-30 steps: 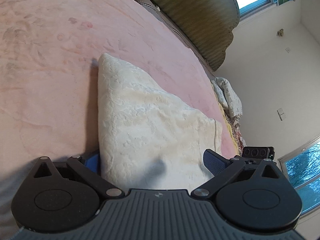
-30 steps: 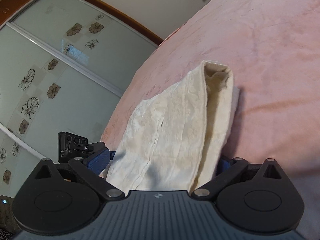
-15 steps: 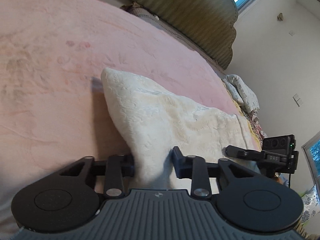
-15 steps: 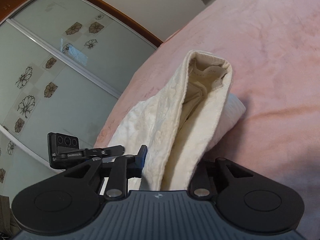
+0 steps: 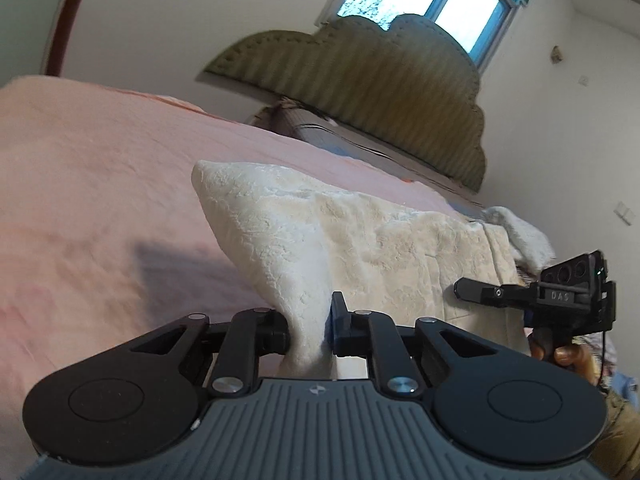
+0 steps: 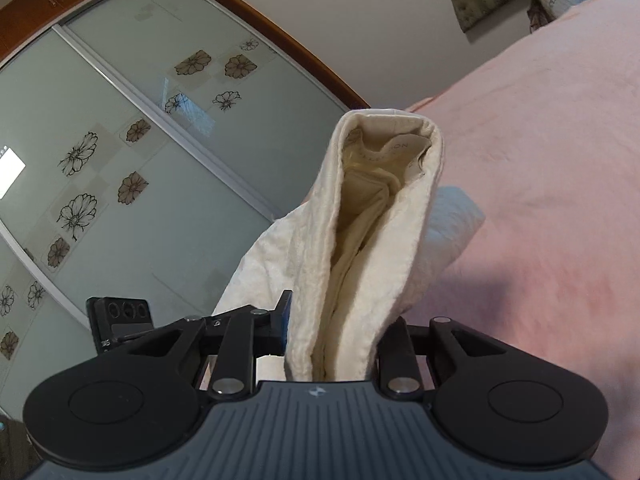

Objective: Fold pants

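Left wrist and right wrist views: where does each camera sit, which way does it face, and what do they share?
Left wrist: sits on the left gripper, faces along the pink bed toward the headboard and window; its fingers clamp the cream pants; the right gripper and a hand show.
Right wrist: sits on the right gripper, faces the flowered wardrobe doors; its fingers clamp the pants.
Shared: pants, bed, headboard.

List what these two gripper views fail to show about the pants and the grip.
- Left wrist view: the pants' far end is hidden behind their own raised fold.
- Left gripper: the pinched edge is hidden between its fingers.
- Right wrist view: the label print inside the pants is too small to read.
- Right gripper: the cloth's lower end is hidden behind the gripper body.
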Demonstrator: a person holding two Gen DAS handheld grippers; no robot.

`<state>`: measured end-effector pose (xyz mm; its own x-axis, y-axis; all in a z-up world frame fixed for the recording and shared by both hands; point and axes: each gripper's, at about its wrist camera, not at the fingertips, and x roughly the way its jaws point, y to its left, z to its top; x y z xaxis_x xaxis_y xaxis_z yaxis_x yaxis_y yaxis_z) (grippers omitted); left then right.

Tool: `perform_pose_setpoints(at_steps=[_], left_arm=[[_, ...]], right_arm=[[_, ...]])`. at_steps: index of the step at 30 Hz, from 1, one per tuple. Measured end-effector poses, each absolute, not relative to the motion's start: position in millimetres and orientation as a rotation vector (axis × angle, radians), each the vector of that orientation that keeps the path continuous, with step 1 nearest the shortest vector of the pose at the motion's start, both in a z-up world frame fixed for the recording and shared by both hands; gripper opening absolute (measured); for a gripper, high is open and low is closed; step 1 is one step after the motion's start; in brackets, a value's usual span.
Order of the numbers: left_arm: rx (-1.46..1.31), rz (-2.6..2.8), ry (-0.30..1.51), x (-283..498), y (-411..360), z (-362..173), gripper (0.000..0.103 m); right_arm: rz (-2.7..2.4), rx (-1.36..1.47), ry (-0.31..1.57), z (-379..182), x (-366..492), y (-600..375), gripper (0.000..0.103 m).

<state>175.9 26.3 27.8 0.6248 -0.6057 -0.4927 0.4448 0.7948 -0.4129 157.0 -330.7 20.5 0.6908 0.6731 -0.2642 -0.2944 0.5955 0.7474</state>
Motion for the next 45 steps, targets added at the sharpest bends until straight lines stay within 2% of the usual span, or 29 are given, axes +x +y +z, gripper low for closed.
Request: perform_pose_setpoints(at_steps=[9, 12, 15, 17, 18, 20, 22, 26, 31, 35, 37, 39, 41, 45], left_arm=[[-0.206, -0.513, 0.731, 227.9, 37.0, 9.4, 0.018], [-0.192, -0.500, 0.732, 231.2, 36.3, 3.6, 0.025], [-0.203, -0.481, 0.748, 232.6, 36.6, -2.2, 0.037], [-0.186, -0.446, 0.763, 232.7, 37.1, -7.3, 0.054], [-0.173, -0.432, 0.765, 231.0, 37.8, -8.9, 0.057], [-0.146, -0.410, 0.754, 225.1, 41.6, -9.1, 0.064], [-0.129, -0.392, 0.739, 216.8, 50.0, -5.9, 0.065], [-0.146, -0.336, 0.726, 194.4, 69.7, 3.7, 0.067], [-0.131, -0.339, 0.694, 162.6, 63.4, 20.6, 0.066], [-0.037, -0.389, 0.678, 136.8, 33.2, 20.9, 0.071], [0.036, -0.379, 0.697, 136.0, 17.2, 7.6, 0.073], [0.071, -0.344, 0.707, 137.1, 12.5, -5.2, 0.080], [0.012, -0.343, 0.719, 134.0, 20.3, -2.6, 0.078], [-0.006, -0.328, 0.670, 115.6, 28.2, 8.6, 0.080]], right_arm=[[0.512, 0.760, 0.670, -11.9, 235.3, -313.6, 0.025], [0.471, 0.781, 0.700, -22.2, 240.2, -318.1, 0.026], [0.439, 0.778, 0.717, -29.0, 238.5, -321.4, 0.029], [0.418, 0.766, 0.719, -30.8, 234.1, -322.6, 0.033], [0.408, 0.757, 0.719, -28.6, 233.6, -320.6, 0.034], [0.393, 0.743, 0.718, -29.0, 224.7, -324.1, 0.044], [0.358, 0.711, 0.713, -26.3, 211.6, -329.3, 0.053], [0.290, 0.617, 0.711, -16.9, 175.3, -342.8, 0.057], [0.104, 0.483, 0.602, 16.5, 122.4, -338.1, 0.057], [0.254, 0.372, 0.475, 41.0, 95.9, -291.3, 0.057], [0.360, 0.306, 0.490, 39.6, 94.5, -263.2, 0.055], [0.377, 0.245, 0.576, 25.8, 102.2, -241.1, 0.055], [0.305, 0.184, 0.666, 6.7, 111.0, -229.5, 0.055], [0.259, 0.162, 0.626, 14.2, 99.4, -215.5, 0.055]])
